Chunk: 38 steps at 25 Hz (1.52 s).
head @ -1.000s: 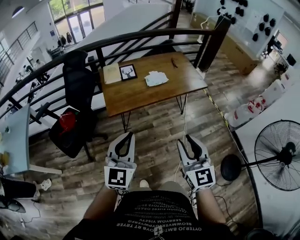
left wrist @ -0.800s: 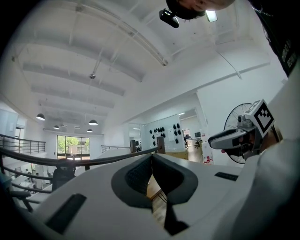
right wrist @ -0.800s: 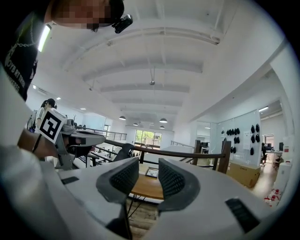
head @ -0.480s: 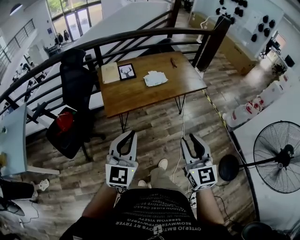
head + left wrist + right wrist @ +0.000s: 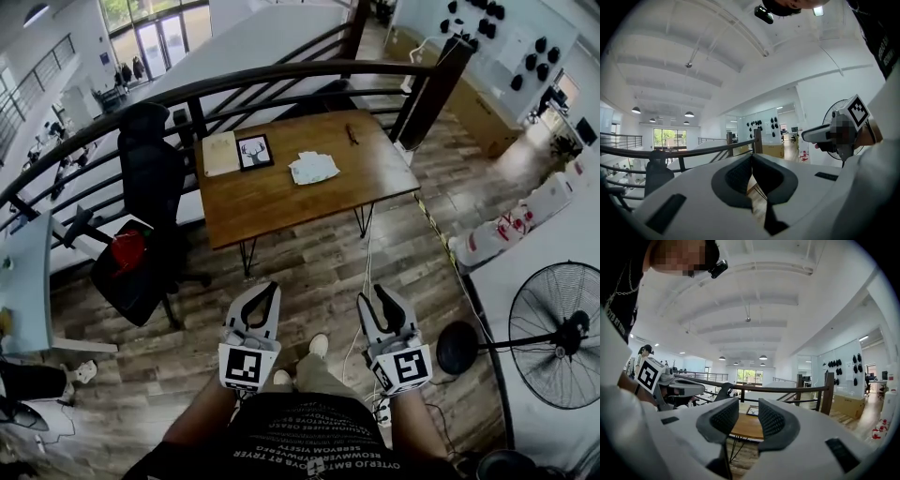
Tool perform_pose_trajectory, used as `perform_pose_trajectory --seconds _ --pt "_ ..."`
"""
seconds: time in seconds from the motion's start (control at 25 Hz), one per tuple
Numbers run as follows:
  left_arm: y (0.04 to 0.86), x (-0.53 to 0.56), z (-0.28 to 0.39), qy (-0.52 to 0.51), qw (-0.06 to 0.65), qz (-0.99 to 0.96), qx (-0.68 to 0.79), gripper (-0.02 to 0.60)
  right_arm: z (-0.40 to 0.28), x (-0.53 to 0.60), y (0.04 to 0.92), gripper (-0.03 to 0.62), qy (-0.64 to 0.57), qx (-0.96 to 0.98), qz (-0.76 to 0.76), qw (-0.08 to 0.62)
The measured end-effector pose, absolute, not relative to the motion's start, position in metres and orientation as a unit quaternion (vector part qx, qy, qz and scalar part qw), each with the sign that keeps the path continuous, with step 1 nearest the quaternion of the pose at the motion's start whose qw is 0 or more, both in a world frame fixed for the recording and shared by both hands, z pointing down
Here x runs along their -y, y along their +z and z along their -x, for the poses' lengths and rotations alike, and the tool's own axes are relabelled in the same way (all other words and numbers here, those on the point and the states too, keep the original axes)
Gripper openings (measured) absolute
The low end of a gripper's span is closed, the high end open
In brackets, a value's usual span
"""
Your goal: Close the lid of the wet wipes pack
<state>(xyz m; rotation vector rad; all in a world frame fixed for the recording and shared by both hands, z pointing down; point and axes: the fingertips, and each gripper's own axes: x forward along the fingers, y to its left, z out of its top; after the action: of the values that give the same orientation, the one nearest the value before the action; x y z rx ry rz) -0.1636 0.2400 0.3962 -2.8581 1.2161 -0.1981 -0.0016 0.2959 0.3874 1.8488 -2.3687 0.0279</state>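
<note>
While both tools hang low in front of the person's waist, well apart from the bench (image 5: 272, 202), the task sits at its approach step, and nothing on the bench is touched. The left tool (image 5: 266, 287) has its pads pressed together with nothing between them. The right tool (image 5: 380, 292) stands spread, with a clear gap between its ribbed pads and only the far bench showing through it. The pale, flat thing near the middle of the bench, to the right of a framed picture (image 5: 255, 150), is probably the wet wipes pack (image 5: 313, 167). It is too small here to tell whether its lid stands up or which way it hinges. On that reading, the next move calls for stepping up to the bench and bringing both tools over the pack. One tool would steady the soft body. The other would come behind the lid, swing it over and press it down until it catches.
</note>
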Motion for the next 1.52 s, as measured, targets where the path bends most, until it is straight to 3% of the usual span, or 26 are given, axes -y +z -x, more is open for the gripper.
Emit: perform_pose_trajectory --seconds 1.04,1.52 --pt "0.430 -0.159 0.087 -0.092 0.002 0.915 -0.393 0.026 -0.066 -0.204 0.418 0.137 0.031 0.803 -0.589 0.082" --pt "0.405 -0.109 0.051 -0.082 0.025 0.900 -0.428 0.026 -0.108 -0.155 0.408 0.137 0.011 0.815 -0.574 0.080"
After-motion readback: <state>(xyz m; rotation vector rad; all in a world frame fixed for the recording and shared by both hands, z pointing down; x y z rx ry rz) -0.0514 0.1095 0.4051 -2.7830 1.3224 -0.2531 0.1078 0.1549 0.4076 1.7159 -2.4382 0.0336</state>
